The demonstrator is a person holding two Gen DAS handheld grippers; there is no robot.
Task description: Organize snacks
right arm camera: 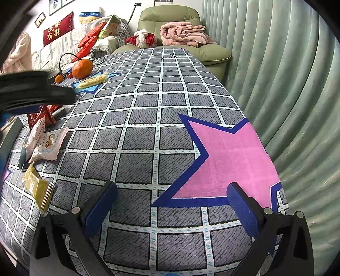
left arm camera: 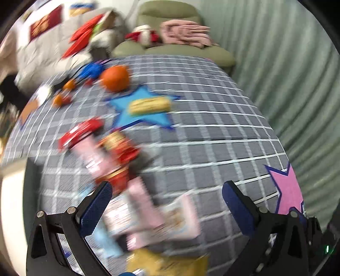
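The left wrist view is blurred by motion. My left gripper [left arm camera: 166, 191] is open above a heap of pink snack packets [left arm camera: 148, 212], with a red packet [left arm camera: 119, 152] just beyond and a yellow packet [left arm camera: 167, 264] under its base. A yellow wafer bar [left arm camera: 149, 105] lies on a blue star patch [left arm camera: 140, 110], an orange [left arm camera: 115, 77] behind it. My right gripper [right arm camera: 172, 192] is open over bare cloth beside a pink star patch [right arm camera: 229, 161]. In the right wrist view the pink packet [right arm camera: 47, 144], yellow packet [right arm camera: 37, 186], wafer bar [right arm camera: 93, 80] and orange [right arm camera: 81, 68] lie left.
A grey checked cloth [right arm camera: 148, 131] covers the table. Small oranges [right arm camera: 59, 78] and a black cable [right arm camera: 63, 57] lie at the far left. A green armchair [right arm camera: 170, 19] with a pink blanket stands behind, a green curtain [right arm camera: 286, 85] hangs right, and a sofa with red cushions is at the back left.
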